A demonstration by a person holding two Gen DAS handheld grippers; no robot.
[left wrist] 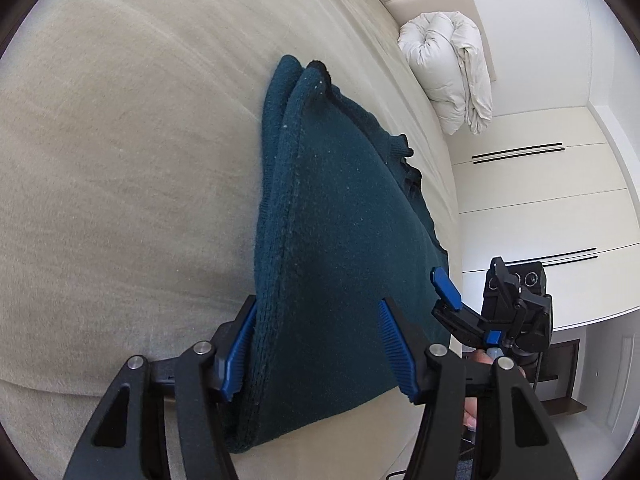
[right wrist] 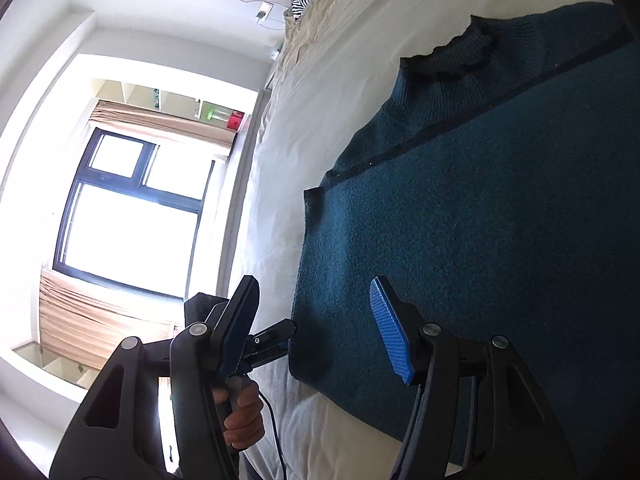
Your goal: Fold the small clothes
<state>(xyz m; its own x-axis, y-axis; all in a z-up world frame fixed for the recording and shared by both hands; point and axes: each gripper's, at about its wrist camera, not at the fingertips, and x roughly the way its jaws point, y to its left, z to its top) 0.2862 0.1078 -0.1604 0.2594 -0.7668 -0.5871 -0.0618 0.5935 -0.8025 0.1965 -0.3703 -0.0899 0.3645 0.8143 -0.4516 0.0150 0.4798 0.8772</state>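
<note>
Lying folded lengthwise, teal sweater, collar far

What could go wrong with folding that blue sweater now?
1. The left gripper straddles the sweater edge, but only one pad looks to be touching the knit; the other stands clear, so a lift might slip.
2. The right gripper is open with nothing pinched, so its side may sag and skew the fold.
3. The collar looks rumpled and might get folded in crooked.
</note>
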